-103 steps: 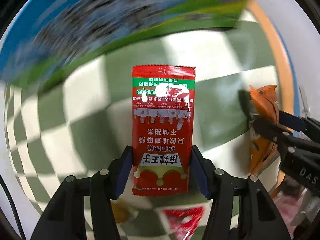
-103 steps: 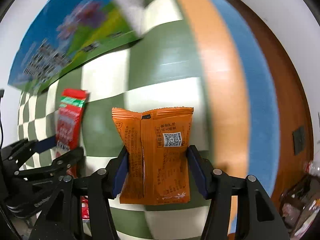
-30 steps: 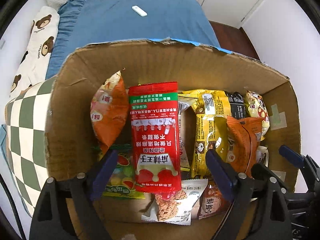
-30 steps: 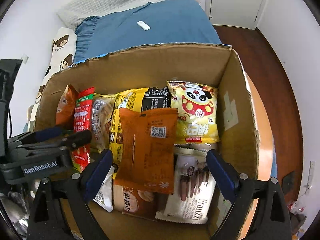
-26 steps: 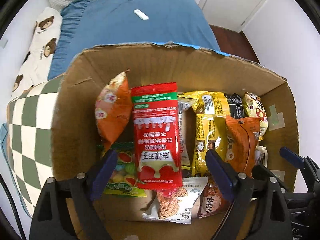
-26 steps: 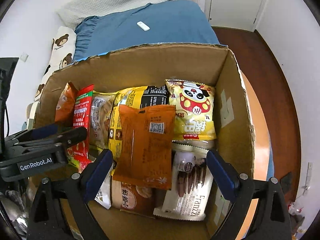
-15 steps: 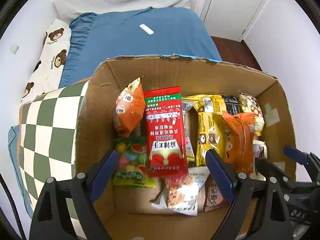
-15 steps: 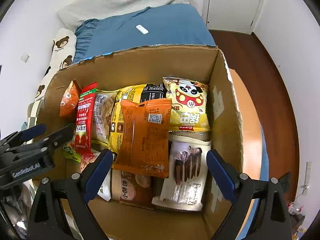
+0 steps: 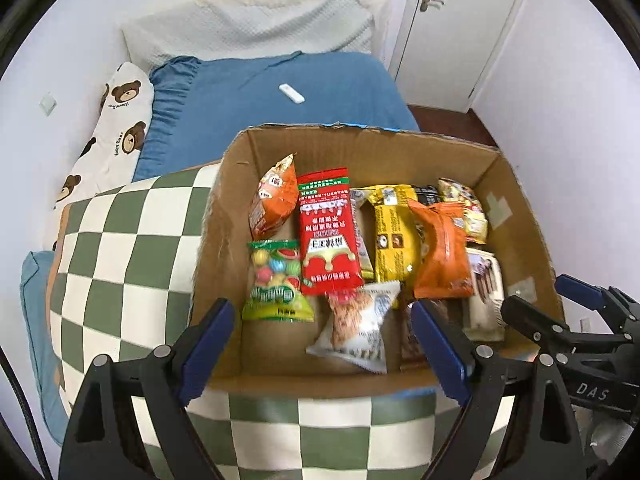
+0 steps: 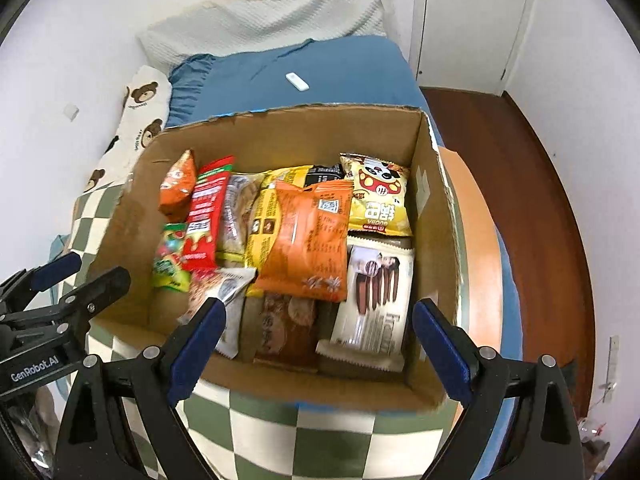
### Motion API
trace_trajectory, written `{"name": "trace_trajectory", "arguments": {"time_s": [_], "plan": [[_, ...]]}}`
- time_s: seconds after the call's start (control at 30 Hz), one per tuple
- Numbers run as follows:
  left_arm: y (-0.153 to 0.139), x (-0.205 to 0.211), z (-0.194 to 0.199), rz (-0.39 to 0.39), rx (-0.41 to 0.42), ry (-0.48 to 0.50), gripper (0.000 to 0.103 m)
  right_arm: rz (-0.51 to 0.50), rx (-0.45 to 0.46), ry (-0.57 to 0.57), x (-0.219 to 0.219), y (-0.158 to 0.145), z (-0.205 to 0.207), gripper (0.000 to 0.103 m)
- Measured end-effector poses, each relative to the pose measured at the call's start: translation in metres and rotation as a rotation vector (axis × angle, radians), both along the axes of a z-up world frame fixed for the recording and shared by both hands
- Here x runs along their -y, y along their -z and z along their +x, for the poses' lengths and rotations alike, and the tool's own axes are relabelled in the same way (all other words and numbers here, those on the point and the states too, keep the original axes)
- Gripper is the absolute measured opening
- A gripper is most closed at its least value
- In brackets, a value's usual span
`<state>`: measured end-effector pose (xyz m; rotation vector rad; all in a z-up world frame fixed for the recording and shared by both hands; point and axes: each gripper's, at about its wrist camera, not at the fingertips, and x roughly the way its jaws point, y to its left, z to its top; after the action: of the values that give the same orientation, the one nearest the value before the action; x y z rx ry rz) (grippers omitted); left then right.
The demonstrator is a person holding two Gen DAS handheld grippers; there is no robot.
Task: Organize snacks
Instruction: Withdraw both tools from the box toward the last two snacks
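Note:
A cardboard box [image 9: 224, 240] [image 10: 430, 208] sits on a green-and-white checked cloth and holds several snack packets. The red packet [image 9: 326, 232] [image 10: 204, 216] lies in its left half, the orange packet [image 9: 440, 256] [image 10: 308, 240] lies on top in the middle. My left gripper [image 9: 320, 348] is open and empty, above the box's near edge. My right gripper [image 10: 316, 344] is open and empty, above the near edge too. Each gripper shows at the side of the other's view.
The checked cloth [image 9: 120, 240] covers the surface left of and in front of the box. A bed with a blue cover [image 9: 280, 96] and a bear-print pillow [image 9: 116, 128] lies behind. A wooden floor [image 10: 520, 168] and a white door [image 9: 460, 20] are at the right.
Both grippers have let go of their packets, which now lie in the box. Both open grippers have drawn back and up from the box.

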<state>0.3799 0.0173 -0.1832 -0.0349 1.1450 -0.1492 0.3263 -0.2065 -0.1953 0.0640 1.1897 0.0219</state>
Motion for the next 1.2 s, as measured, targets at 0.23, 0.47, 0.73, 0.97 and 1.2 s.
{"name": "trace_trajectory", "arguments": {"time_s": [0.23,0.47,0.73,0.97,1.2], "plan": [[-0.03,-0.003,-0.047,-0.004,0.084,0.007,0.09,0.001,0.091,-0.003,-0.002,-0.036,-0.05,0.097],[-0.057,-0.005,-0.097,-0.001,0.168,-0.007,0.09,-0.016,0.195,0.011,-0.001,-0.072,-0.102,0.097],[-0.088,-0.003,-0.141,0.004,0.255,0.001,0.09,-0.014,0.292,0.036,-0.001,-0.106,-0.157,0.097],[-0.11,-0.003,-0.168,-0.002,0.312,0.006,0.09,0.005,0.37,0.064,0.001,-0.136,-0.192,0.097],[-0.09,-0.015,-0.181,0.026,0.256,-0.014,0.09,0.14,0.24,0.035,-0.002,-0.103,-0.209,0.096]]}}
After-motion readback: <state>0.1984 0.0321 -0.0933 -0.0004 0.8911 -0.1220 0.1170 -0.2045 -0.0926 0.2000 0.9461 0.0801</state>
